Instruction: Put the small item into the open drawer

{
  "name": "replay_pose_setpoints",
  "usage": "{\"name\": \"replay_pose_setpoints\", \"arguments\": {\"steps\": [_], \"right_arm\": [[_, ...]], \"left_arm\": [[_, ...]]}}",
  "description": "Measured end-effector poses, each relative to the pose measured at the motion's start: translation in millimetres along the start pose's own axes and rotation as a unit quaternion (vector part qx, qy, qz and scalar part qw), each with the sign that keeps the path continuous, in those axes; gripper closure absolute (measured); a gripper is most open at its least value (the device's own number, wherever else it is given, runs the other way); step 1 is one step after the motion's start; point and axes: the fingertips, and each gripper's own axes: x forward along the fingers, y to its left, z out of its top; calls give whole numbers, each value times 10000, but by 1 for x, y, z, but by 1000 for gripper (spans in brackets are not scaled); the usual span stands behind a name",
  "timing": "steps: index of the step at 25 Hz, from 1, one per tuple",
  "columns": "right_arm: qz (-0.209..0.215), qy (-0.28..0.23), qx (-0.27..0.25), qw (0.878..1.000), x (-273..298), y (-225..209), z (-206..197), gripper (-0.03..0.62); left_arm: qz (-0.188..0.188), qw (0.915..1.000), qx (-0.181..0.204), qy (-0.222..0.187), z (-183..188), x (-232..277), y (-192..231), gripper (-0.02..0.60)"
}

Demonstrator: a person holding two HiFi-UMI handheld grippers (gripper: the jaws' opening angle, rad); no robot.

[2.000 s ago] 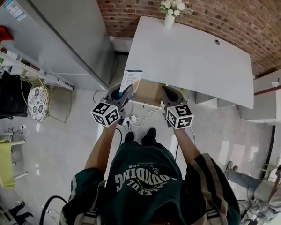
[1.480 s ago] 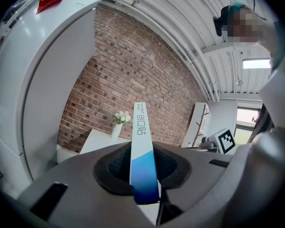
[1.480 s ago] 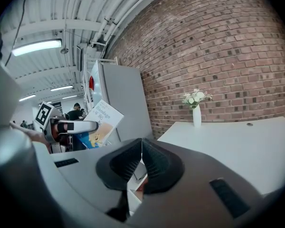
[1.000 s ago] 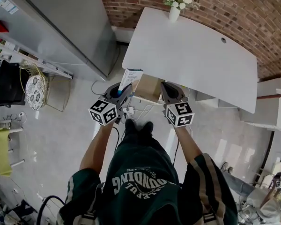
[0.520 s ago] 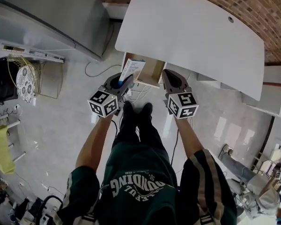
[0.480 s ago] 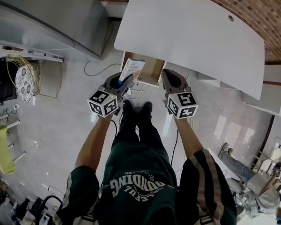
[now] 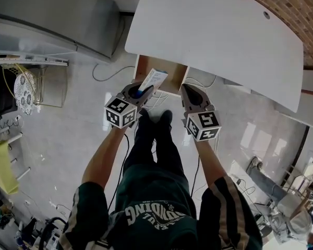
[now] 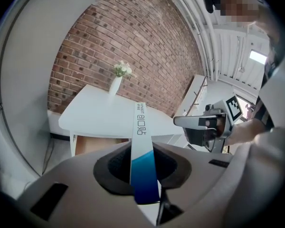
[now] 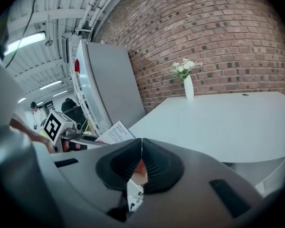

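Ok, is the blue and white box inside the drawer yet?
No, the left gripper clamps the blue-and-white box between its jaws, with the open drawer beyond it.

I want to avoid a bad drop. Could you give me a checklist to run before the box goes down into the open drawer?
1. Grip: left gripper is shut on the white-and-blue box: ok.
2. Drawer under the white table is open: ok.
3. Box over the opening: it overlaps the opening in the head view, but its height above cannot tell.
4. Right gripper is shut, holds nothing, stands beside the drawer: ok.
5. Free room inside the drawer: the visible part looks bare, the rest cannot tell.
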Motion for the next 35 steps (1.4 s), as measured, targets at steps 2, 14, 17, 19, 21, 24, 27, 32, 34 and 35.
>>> {"name": "replay_pose_setpoints", "arguments": {"steps": [2,14,17,19,21,24,27,32,34,35], "right_arm": [[18,41,-5,10000,3,3,-9,569],[-15,319,31,9995,15,2,-54,569],[-39,373,92,9993,20,1,-65,569],[-55,410,148,9990,23,-1,-73,569],[-70,447,212,9988,25,-2,-79,569],[-88,493,255,9984,28,-3,-87,569],[-117,529,314,9980,30,-4,-92,569],[-184,592,382,9973,35,-11,-103,569],[-192,613,407,9971,36,-13,-108,569],[-198,626,420,9970,36,-14,-111,569]], "left_arm": [[41,10000,-49,71,-11,5,9,495],[383,9960,-523,615,-76,51,57,495],[435,9940,-776,638,-87,61,69,494],[496,9918,-1046,541,-91,69,76,495],[626,9899,-1171,497,-96,75,83,495],[748,9906,-1046,469,-95,86,90,494],[817,9911,-941,468,-91,101,97,494],[1028,9903,-680,643,-91,128,114,494],[1103,9899,-528,713,-93,138,118,494],[1124,9897,-492,741,-95,143,119,494]]}}
